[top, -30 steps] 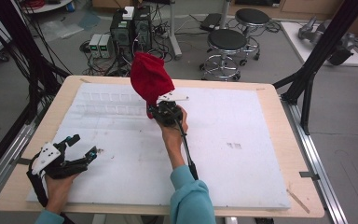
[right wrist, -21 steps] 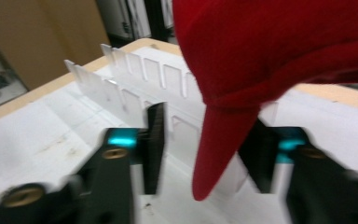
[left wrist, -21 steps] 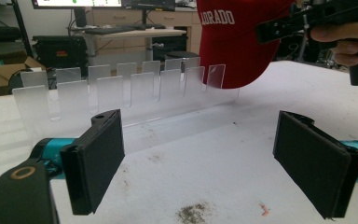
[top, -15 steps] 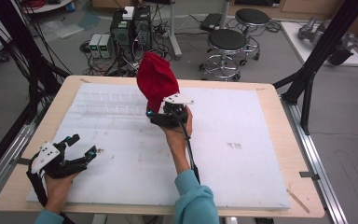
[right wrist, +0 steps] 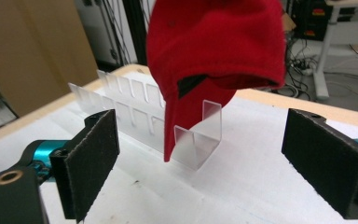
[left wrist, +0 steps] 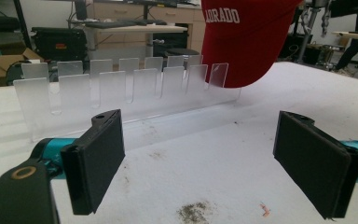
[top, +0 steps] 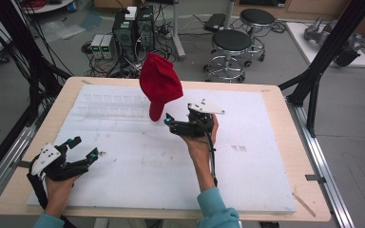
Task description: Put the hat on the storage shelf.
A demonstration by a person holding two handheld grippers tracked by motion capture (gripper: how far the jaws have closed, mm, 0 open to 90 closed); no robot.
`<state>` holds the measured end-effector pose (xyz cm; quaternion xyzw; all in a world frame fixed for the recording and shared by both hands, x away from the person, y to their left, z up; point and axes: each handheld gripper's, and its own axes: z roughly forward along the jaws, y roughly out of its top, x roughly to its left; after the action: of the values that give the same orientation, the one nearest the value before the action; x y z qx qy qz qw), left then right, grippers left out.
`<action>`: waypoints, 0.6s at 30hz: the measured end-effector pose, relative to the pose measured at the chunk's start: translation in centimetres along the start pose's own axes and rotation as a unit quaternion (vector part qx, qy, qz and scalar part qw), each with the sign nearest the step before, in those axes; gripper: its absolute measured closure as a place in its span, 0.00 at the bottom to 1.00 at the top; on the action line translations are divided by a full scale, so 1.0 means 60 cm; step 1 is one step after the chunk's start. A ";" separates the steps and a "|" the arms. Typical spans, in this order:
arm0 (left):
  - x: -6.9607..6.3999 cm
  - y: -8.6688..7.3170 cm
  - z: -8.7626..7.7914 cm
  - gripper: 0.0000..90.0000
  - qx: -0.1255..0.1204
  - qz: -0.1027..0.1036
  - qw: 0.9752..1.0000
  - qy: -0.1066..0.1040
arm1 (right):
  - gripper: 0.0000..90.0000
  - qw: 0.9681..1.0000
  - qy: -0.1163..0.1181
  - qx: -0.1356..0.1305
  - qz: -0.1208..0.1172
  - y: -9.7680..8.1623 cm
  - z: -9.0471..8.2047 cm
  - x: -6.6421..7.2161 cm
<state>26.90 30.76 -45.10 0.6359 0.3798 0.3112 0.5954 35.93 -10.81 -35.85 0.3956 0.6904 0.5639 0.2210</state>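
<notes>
At the rack's (top: pixel 123 107) end the red cap (top: pixel 159 85) hangs; right claw (top: pixel 178 124) just opened, empty; left claw (top: pixel 78 149) open.

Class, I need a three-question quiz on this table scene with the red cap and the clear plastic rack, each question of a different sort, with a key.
1. True or false: the right gripper grips the red fabric baseball cap.
2. On which end slot of the clear plastic slotted rack does the cap hang: A, the one nearest the right gripper; B, the farthest?
3. What surface does the left gripper hover above?

Key: 1 false, its jaws have just been opening and nothing is between them. 2 A. 3 the white foam board.
</notes>
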 end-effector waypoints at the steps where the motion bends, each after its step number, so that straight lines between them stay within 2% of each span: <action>1: 0.000 0.000 0.000 0.19 0.001 0.000 1.000 -0.001 | 0.11 1.000 0.004 -0.006 -0.001 0.002 -0.010 -0.002; 5: 0.000 0.000 0.000 0.19 0.004 0.000 1.000 -0.001 | 0.11 1.000 0.006 -0.007 -0.011 0.008 -0.043 -0.007; 10: 0.000 0.000 0.000 0.19 0.006 0.000 1.000 -0.003 | 0.11 0.999 0.015 -0.009 -0.045 0.000 -0.091 -0.009; 13: 0.000 0.000 0.000 0.19 0.006 0.000 1.000 -0.003 | 0.11 0.998 0.011 -0.002 -0.060 -0.021 -0.130 -0.018; 16: -0.001 0.000 0.000 0.19 0.006 0.000 1.000 -0.004 | 0.11 0.998 0.005 -0.017 -0.067 -0.047 -0.167 -0.031; 18: -0.001 0.000 -0.001 0.19 0.006 0.001 1.000 -0.004 | 0.11 0.998 0.001 -0.022 -0.063 -0.069 -0.186 -0.040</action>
<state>26.83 30.73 -45.07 0.6414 0.3784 0.3067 0.5928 27.75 -19.69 -37.16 0.3462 0.7017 0.5641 0.2637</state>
